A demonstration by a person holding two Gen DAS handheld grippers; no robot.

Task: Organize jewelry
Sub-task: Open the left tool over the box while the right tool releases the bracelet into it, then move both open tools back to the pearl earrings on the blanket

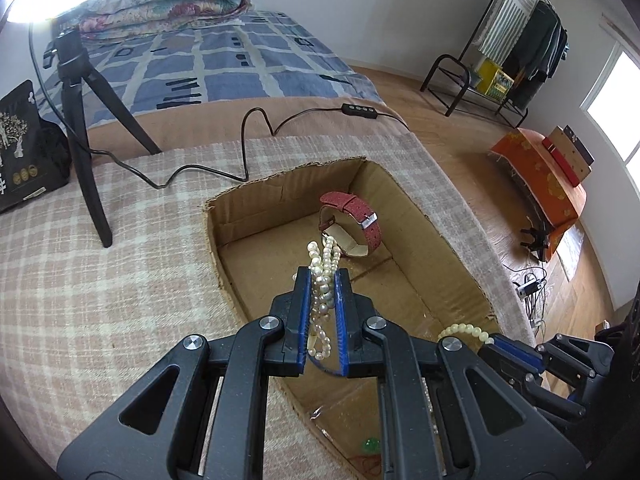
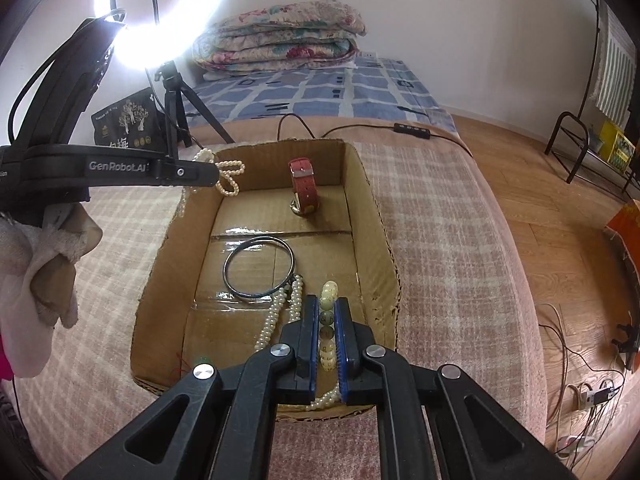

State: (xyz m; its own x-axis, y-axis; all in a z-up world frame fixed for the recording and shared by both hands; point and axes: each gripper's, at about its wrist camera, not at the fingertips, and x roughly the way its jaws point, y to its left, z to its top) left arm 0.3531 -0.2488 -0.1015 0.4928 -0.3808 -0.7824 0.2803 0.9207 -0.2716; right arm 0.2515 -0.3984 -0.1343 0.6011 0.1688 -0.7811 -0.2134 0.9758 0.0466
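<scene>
My left gripper [image 1: 324, 274] is shut on a white pearl necklace [image 1: 325, 280] and holds it above the open cardboard box [image 1: 256, 216]; the same gripper and its pearls [image 2: 230, 178] show at the box's far left corner in the right wrist view. My right gripper [image 2: 328, 304] is shut on a pale bead bracelet [image 2: 328, 300] over the box's near end; it also shows in the left wrist view [image 1: 464, 330]. Inside the box [image 2: 372, 216] stand a red-strap watch [image 2: 305, 188], also in the left wrist view [image 1: 352, 220], a metal bangle [image 2: 258, 268] and a second pearl strand [image 2: 280, 312].
The box sits on a checked blanket [image 2: 448, 240] on a bed. A ring light tripod [image 1: 80, 128] with its cable [image 1: 248, 144] and a black pouch [image 1: 22, 148] stand beyond the box. A small green bead [image 1: 370, 445] lies in the box's near corner.
</scene>
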